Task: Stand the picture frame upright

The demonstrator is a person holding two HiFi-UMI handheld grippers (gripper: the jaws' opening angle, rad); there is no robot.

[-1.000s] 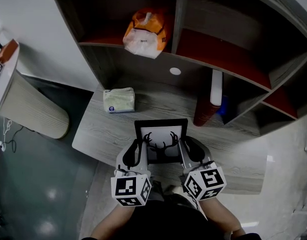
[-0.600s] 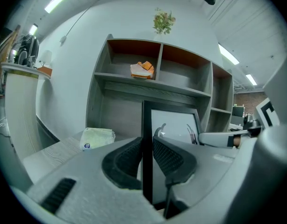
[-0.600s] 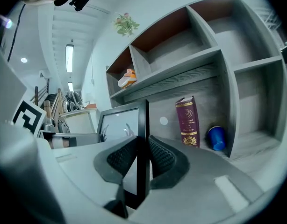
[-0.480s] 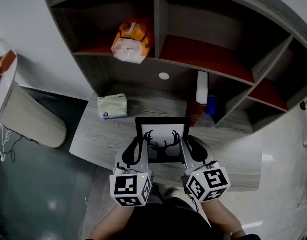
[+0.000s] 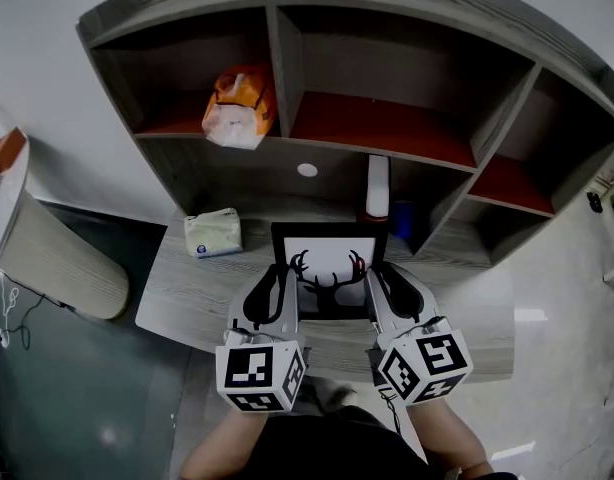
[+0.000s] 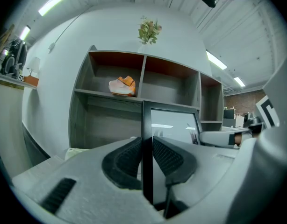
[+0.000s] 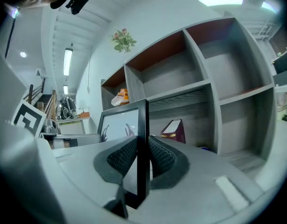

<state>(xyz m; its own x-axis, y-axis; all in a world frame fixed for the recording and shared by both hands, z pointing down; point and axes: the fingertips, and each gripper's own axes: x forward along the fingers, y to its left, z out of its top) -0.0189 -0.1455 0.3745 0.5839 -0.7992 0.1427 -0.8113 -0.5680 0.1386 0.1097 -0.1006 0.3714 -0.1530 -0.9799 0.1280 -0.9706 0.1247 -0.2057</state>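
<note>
A black picture frame (image 5: 328,271) with a deer-antler print on white stands raised over the grey wooden desk (image 5: 197,288), its face turned towards me. My left gripper (image 5: 284,290) is shut on the frame's left edge (image 6: 147,139), the pads pressing both sides. My right gripper (image 5: 377,288) is shut on the frame's right edge (image 7: 142,143) in the same way. Whether the frame's lower edge touches the desk is hidden by the grippers.
A tissue pack (image 5: 212,232) lies on the desk at the left. A dark red book with a white top (image 5: 377,190) and a blue cup (image 5: 403,218) stand just behind the frame. An orange and white bag (image 5: 233,107) sits in the shelf unit (image 5: 277,58).
The frame has tipped up from a flatter lie to a steeper, more upright stand, still held by both grippers. My head has lifted, so more of the shelf shows.
</note>
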